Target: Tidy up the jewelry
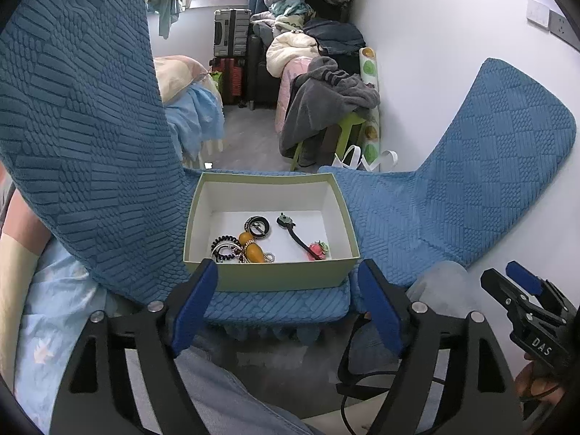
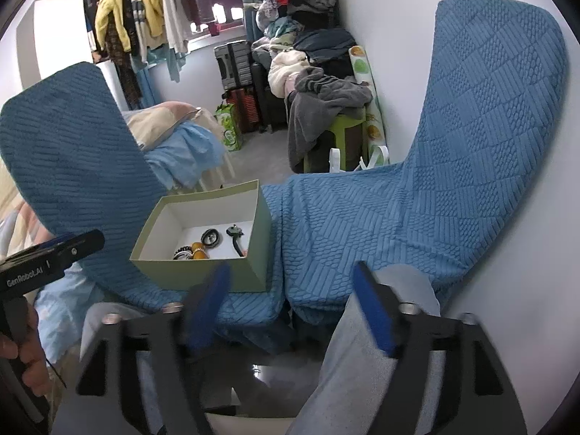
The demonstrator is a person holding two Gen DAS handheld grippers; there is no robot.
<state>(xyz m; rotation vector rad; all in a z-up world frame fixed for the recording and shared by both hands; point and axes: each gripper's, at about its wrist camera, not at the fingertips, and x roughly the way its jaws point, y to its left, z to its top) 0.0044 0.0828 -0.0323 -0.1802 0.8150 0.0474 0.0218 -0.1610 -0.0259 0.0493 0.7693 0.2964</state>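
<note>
Blue-padded jaws of the left gripper (image 1: 288, 304) fill the bottom of the left wrist view, spread wide with nothing between them, just short of the near wall of the pale green box (image 1: 279, 275). That box sits on a chair seat under a blue textured cover (image 1: 417, 217). Inside, on the white floor, lie a black ring brooch (image 1: 257, 226), black coiled hair ties (image 1: 224, 248), an amber bead piece (image 1: 252, 246) tangled with small beads, and a black strap with a pink flower (image 1: 302, 239). All the jewelry seen is already in the box. At the right edge the right gripper's tips show, also apart.

From the right wrist view, the right gripper (image 2: 293, 311) stands spread and empty over the seat edge, the box (image 2: 203, 279) ahead to its left; its left pad is blurred. The same pieces show only in part behind the near wall. The other gripper's black body sits at the left edge, held in a hand (image 2: 25, 355).

Risks, as I judge them: the box is light card on soft cloth near the seat's front edge, so a nudge from either jaw could slide or tip it. The tangled pile near the wall could come up as a clump.
</note>
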